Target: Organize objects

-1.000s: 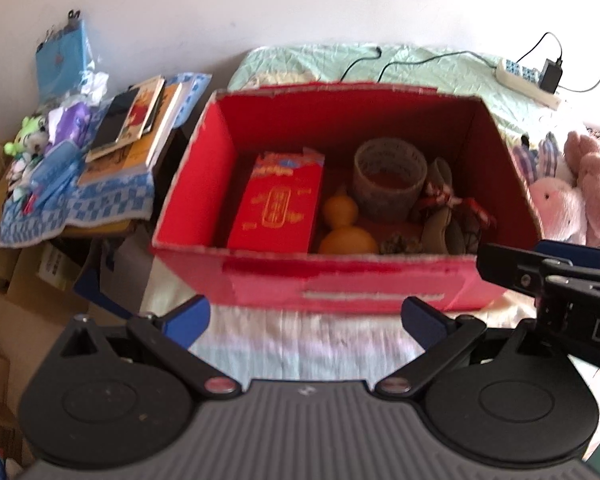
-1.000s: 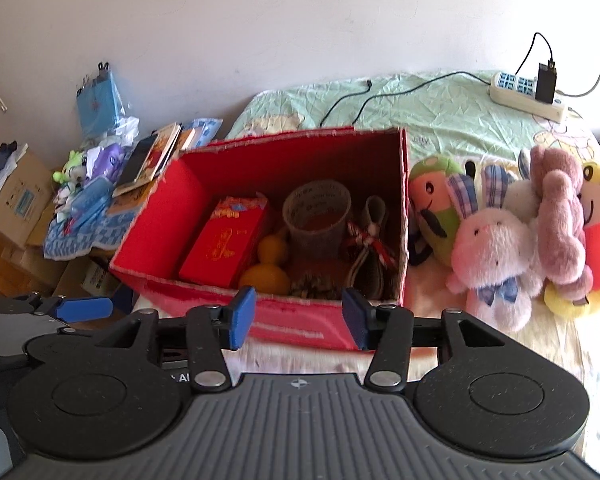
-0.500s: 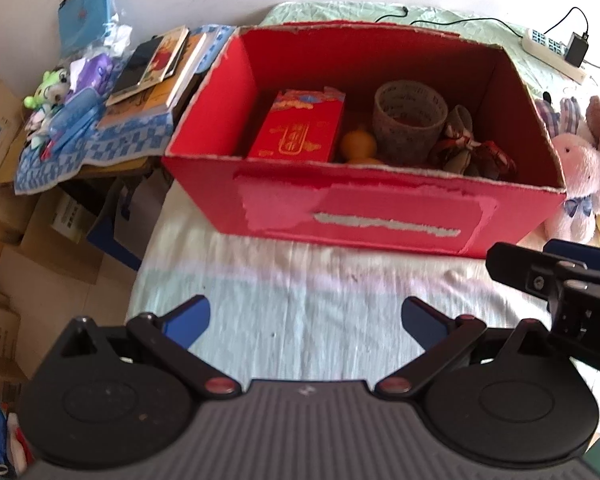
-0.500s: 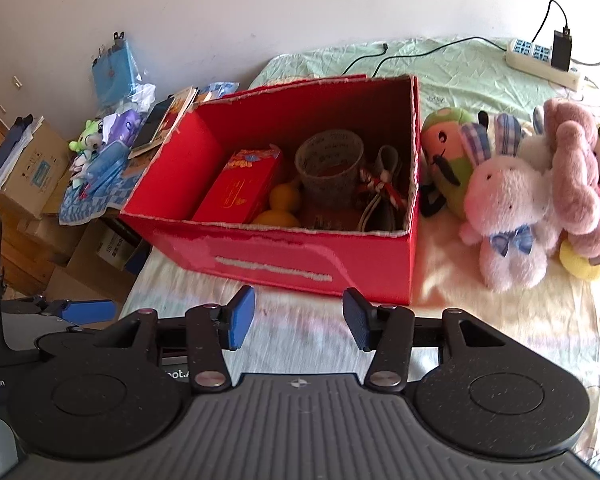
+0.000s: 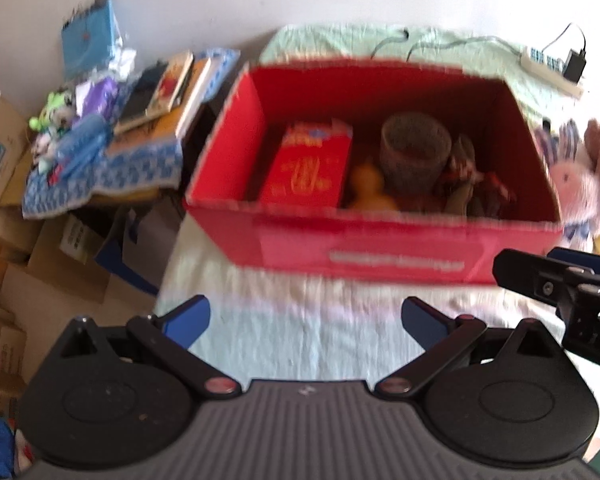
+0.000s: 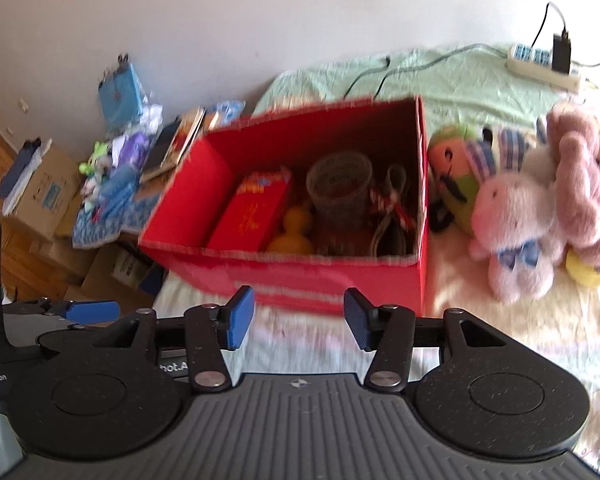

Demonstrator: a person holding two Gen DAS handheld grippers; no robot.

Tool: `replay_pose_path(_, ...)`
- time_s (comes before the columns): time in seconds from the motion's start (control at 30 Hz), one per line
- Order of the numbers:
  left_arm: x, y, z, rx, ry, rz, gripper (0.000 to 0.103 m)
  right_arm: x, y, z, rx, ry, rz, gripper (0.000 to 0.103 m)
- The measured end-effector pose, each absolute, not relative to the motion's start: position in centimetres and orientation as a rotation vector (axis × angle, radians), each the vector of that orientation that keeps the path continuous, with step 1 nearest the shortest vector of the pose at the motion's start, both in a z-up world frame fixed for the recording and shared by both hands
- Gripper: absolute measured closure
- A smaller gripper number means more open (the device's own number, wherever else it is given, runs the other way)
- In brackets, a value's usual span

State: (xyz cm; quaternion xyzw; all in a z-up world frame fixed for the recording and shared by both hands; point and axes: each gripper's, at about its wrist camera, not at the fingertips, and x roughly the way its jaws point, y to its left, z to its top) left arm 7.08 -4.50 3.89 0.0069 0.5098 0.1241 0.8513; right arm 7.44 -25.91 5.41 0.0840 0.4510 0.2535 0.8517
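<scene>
A red cardboard box (image 5: 380,248) (image 6: 300,284) stands open on the bed. Inside it lie a red packet (image 5: 306,168) (image 6: 252,216), an orange gourd (image 5: 366,190) (image 6: 292,230), a woven cup (image 5: 414,156) (image 6: 338,188) and ribboned bits (image 5: 472,184) (image 6: 392,212). My left gripper (image 5: 305,318) hangs open over the sheet in front of the box, empty. My right gripper (image 6: 299,317) is open too, narrower, with nothing between its fingers; its tip shows at the left wrist view's right edge (image 5: 556,280). Both views are blurred.
Plush toys (image 6: 532,208) (image 5: 580,184) lie right of the box. A side table with books (image 5: 168,92) (image 6: 176,144) and small toys stands left, cardboard boxes (image 5: 40,264) below it. A power strip (image 6: 540,62) and cables lie on the bed's far end.
Both views tilted back up after dipping toward the box's front wall half a second ago. The grippers sit a little farther back from the box. Neither gripper's opening changed.
</scene>
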Motion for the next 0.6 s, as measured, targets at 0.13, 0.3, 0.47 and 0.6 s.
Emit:
replay_pose_path(0.13, 8.6, -3.3, 5.1, 0.017, 1.038, 0.243, 0.002, 8.2, -25.2, 6.6, 0.175, 0.908, 0.503, 0.049)
replay_pose_path(0.3, 10.3, -2.2, 5.7, 0.019, 1.003, 0.218, 0.002, 9.1, -24.3, 6.8, 0.175, 0.879, 0.469, 0.048)
replay_pose_path(0.47, 11.7, -1.8, 5.8, 0.026, 0.979, 0.186, 0.002, 9.7, -23.8, 6.5, 0.163, 0.859, 0.412, 0.048)
replay_pose_path(0.6, 12.6, -1.8, 5.7, 0.034, 0.962, 0.167, 0.002, 10.1, -23.8, 6.5, 0.160, 0.834, 0.361, 0.047)
